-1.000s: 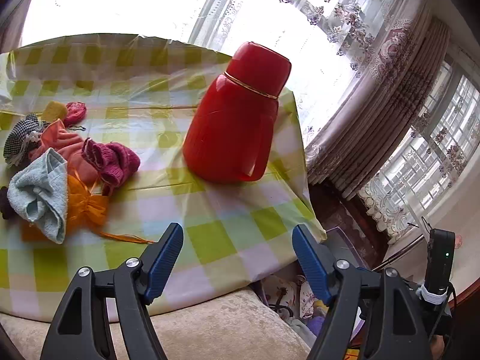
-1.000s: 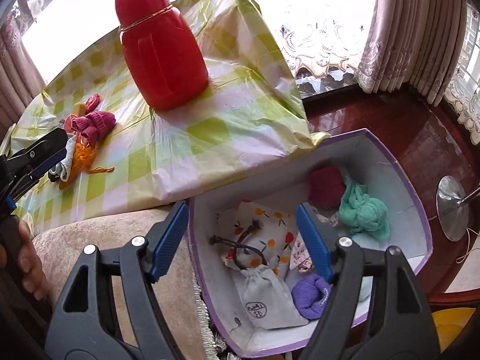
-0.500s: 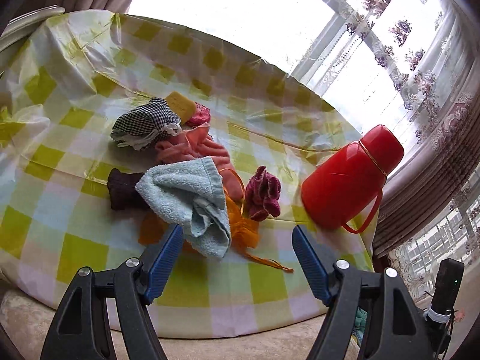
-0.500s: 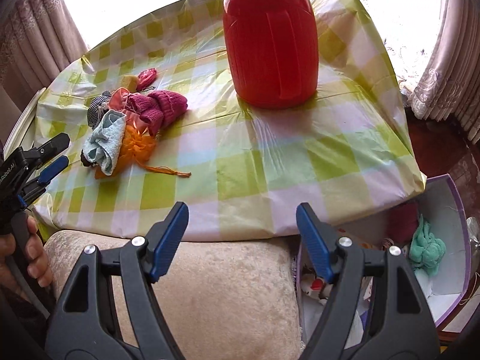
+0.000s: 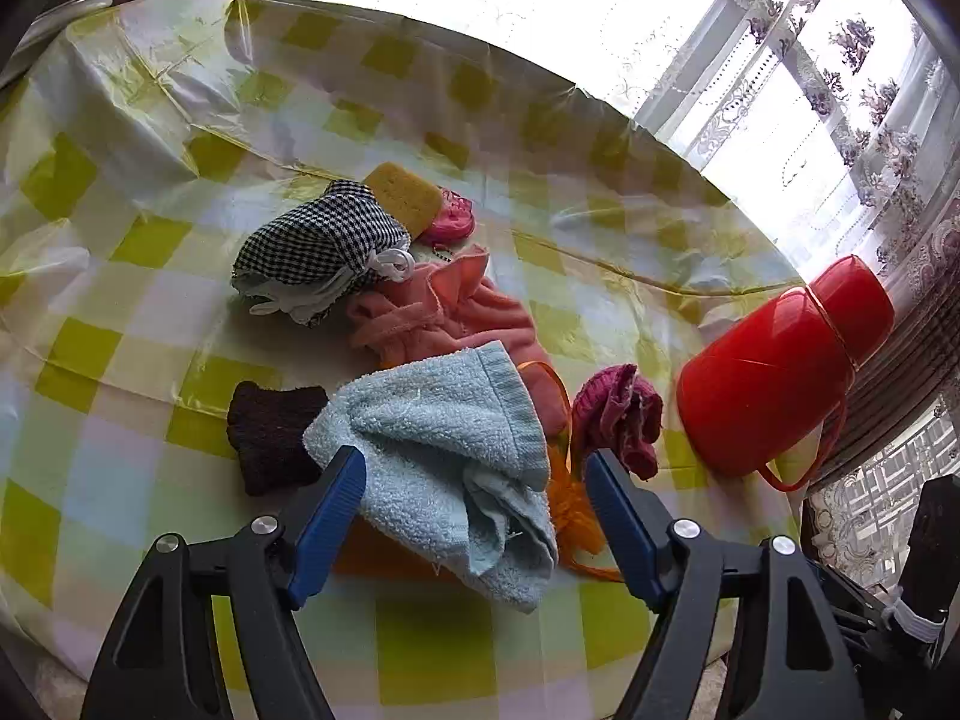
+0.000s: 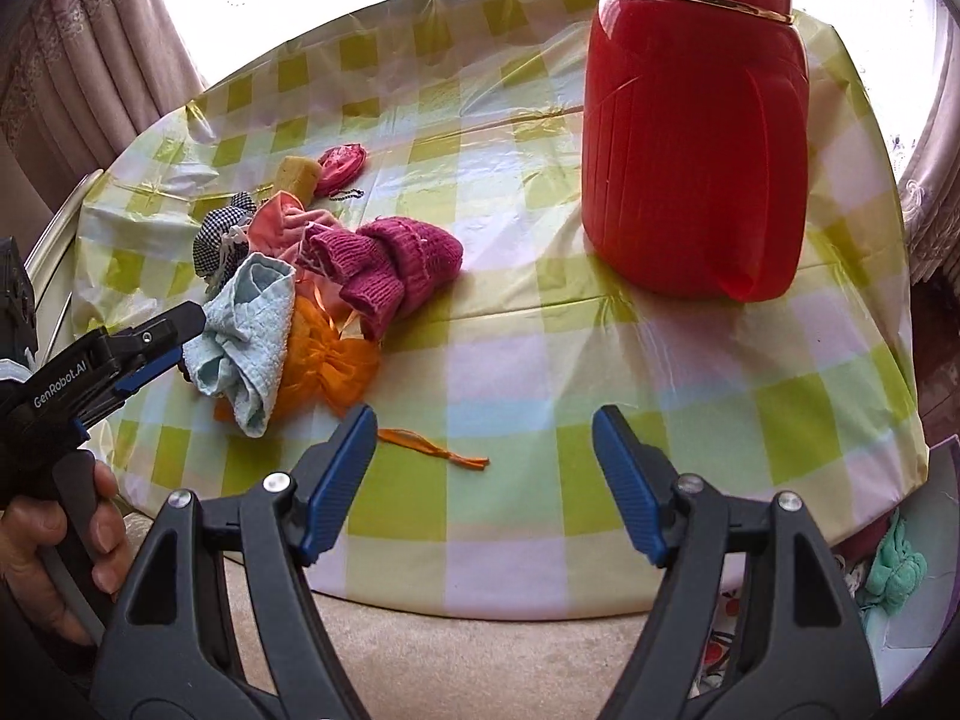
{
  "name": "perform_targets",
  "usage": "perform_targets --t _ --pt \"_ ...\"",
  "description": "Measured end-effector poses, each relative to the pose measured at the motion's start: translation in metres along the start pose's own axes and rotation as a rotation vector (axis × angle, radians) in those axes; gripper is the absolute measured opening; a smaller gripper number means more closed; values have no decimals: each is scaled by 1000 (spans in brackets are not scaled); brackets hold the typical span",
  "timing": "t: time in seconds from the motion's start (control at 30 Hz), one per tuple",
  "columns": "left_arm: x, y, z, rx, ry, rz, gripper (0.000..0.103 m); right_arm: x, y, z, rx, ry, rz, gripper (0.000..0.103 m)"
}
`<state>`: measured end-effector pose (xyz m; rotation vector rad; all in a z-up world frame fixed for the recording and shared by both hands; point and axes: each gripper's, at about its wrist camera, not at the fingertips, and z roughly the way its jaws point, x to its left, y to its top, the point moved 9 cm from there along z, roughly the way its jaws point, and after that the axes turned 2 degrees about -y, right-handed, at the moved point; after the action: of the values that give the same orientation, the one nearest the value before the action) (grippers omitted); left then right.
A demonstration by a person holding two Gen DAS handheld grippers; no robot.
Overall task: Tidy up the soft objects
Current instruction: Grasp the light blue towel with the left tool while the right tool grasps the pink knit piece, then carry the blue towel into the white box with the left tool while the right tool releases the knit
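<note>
Left gripper (image 5: pixel 474 504): jaws spread wide, nothing clamped, blue pads (image 5: pixel 327 516) angled forward and down. Seen from right wrist view (image 6: pixel 162 342), bare hand (image 6: pixel 54 546) wraps its handle, thumb forward. Right gripper (image 6: pixel 483 480): jaws wide apart, empty, likely hovering, not touching anything.

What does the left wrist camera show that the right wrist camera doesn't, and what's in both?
Only the left wrist view shows the dark brown knit piece beside the blue towel.
Only the right wrist view shows the left gripper from outside, reaching toward the towel, and the box with a teal cloth below the table edge.
Both show the soft pile, the red thermos, the magenta knit hat and the yellow sponge.
</note>
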<state>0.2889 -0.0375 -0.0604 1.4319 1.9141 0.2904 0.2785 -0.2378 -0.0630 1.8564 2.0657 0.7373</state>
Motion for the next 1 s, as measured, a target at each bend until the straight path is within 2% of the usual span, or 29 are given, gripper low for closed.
perform_targets --t 0.27,0.33,0.4,0.6,1.0 --pt "-1 -3 36 74 59 81 77 19 24 26 -13 6 -17 77" --pt "-2 -4 37 71 63 102 62 23 29 32 -15 3 -21 77" --pt "-5 -4 36 68 43 113 33 29 35 39 -18 12 -24 77" --pt "0 -2 27 19 14 76 26 49 48 60 -23 23 -40 77" --pt "15 14 -10 -147 -8 -2 25 61 63 96 -11 -29 -35 77"
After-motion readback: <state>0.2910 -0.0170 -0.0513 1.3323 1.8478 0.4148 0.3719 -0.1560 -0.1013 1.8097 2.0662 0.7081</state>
